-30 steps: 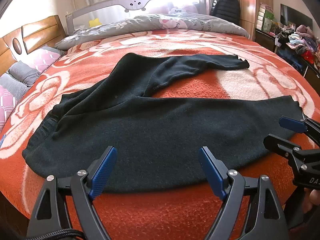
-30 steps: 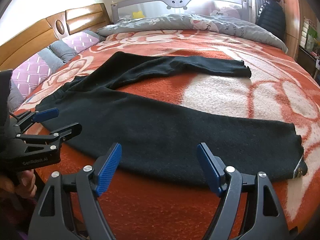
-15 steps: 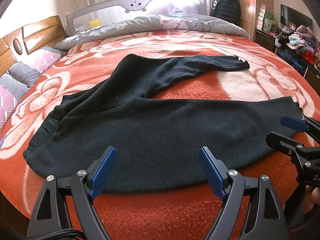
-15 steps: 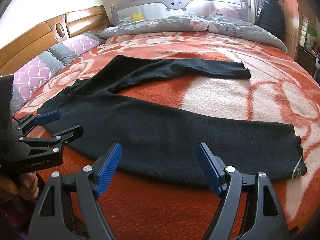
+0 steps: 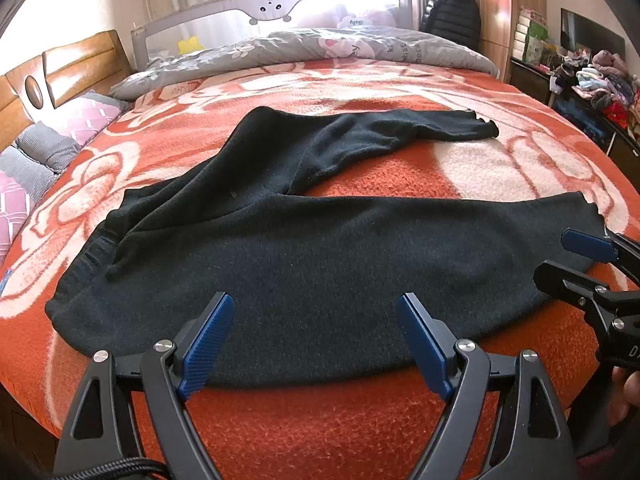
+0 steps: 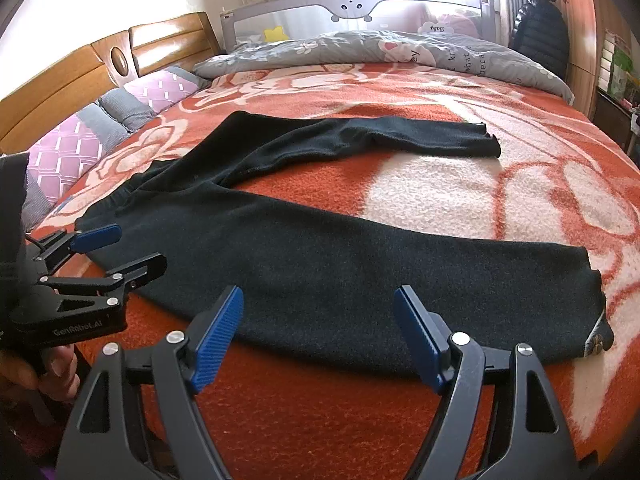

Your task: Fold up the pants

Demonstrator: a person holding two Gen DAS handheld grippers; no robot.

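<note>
Black pants (image 5: 320, 256) lie spread flat on an orange flowered blanket (image 5: 320, 420). The waistband (image 6: 108, 208) is at the left and both legs run off to the right in a V. The near leg's cuff (image 6: 592, 312) lies at the right, and the far leg's cuff (image 6: 480, 144) lies further back. My left gripper (image 5: 315, 298) hovers open over the near edge, close to the waist end. My right gripper (image 6: 319, 290) is open above the near leg, with nothing between its pads. Each gripper shows in the other's view: the right gripper (image 5: 552, 254) and the left gripper (image 6: 140, 245).
A grey printed quilt (image 5: 320, 48) lies across the far end of the bed before a grey bed rail (image 5: 272, 4). Pillows (image 5: 48, 148) and a wooden headboard (image 6: 80, 72) line the left side. A shelf with piled clothes (image 5: 600, 80) stands to the right.
</note>
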